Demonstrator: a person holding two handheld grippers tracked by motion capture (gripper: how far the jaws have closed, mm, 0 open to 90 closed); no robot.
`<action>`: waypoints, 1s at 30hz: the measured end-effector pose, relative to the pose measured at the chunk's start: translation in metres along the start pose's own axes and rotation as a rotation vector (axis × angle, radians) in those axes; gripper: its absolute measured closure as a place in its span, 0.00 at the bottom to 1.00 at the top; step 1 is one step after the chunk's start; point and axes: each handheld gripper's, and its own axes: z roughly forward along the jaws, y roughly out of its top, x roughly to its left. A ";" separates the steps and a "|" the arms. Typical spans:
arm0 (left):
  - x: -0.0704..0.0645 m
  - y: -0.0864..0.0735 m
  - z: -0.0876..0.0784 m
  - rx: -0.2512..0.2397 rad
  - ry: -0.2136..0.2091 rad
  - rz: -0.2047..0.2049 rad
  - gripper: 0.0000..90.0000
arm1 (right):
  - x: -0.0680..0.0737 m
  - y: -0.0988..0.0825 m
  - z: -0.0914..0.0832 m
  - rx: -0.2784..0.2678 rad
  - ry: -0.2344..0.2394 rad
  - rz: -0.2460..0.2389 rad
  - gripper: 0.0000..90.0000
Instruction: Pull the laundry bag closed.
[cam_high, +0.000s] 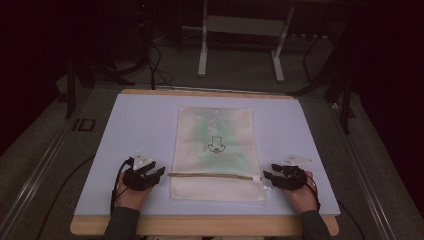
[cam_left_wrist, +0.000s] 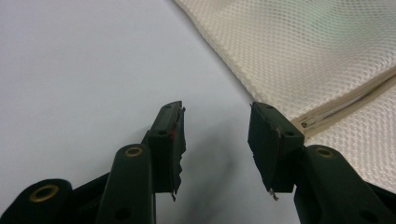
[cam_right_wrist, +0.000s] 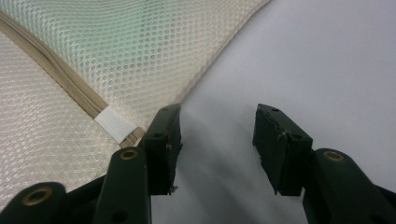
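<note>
We see a mesh bag (cam_high: 215, 150) lying flat in the middle of the counter (cam_high: 130, 125), long side running up the frame, with a green shape showing faintly through its upper half. A tan zipper (cam_high: 210, 175) crosses the bag near its lower end, and a white tab (cam_high: 257, 178) marks the zipper's right end.

In the high view we find the left tongs (cam_high: 159, 173) at the lower left of the frame, just beside the bag's left edge, level with the zipper. The right tongs (cam_high: 268, 177) sit at the lower right, just beside the bag's right edge, close to the white tab. Both point inward at the bag from opposite sides.

In the left gripper view the left tongs (cam_left_wrist: 217, 128) stand spread, with bare counter (cam_left_wrist: 84, 70) between the jaws. The bag (cam_left_wrist: 303, 51) fills the upper right of that frame, and the zipper's end (cam_left_wrist: 327, 116) lies just past the right jaw; we cannot tell whether that jaw touches the mesh.

In the right gripper view the right tongs (cam_right_wrist: 217, 126) also stand spread, nothing between them but counter (cam_right_wrist: 327, 60). The bag (cam_right_wrist: 116, 51) takes the upper left of that frame, and the white tab (cam_right_wrist: 114, 123) lies just left of the left jaw, which overlaps the bag's edge. Neither pair pinches anything.
</note>
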 end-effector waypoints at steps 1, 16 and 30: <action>0.000 0.000 0.000 -0.002 -0.004 -0.002 0.61 | 0.000 0.000 0.000 -0.002 0.001 0.001 0.57; 0.007 0.000 -0.005 -0.042 -0.013 -0.013 0.61 | 0.007 0.008 -0.003 -0.022 0.062 -0.028 0.67; 0.014 -0.002 -0.007 -0.078 -0.019 -0.029 0.61 | 0.026 0.026 0.000 -0.007 0.130 -0.117 0.71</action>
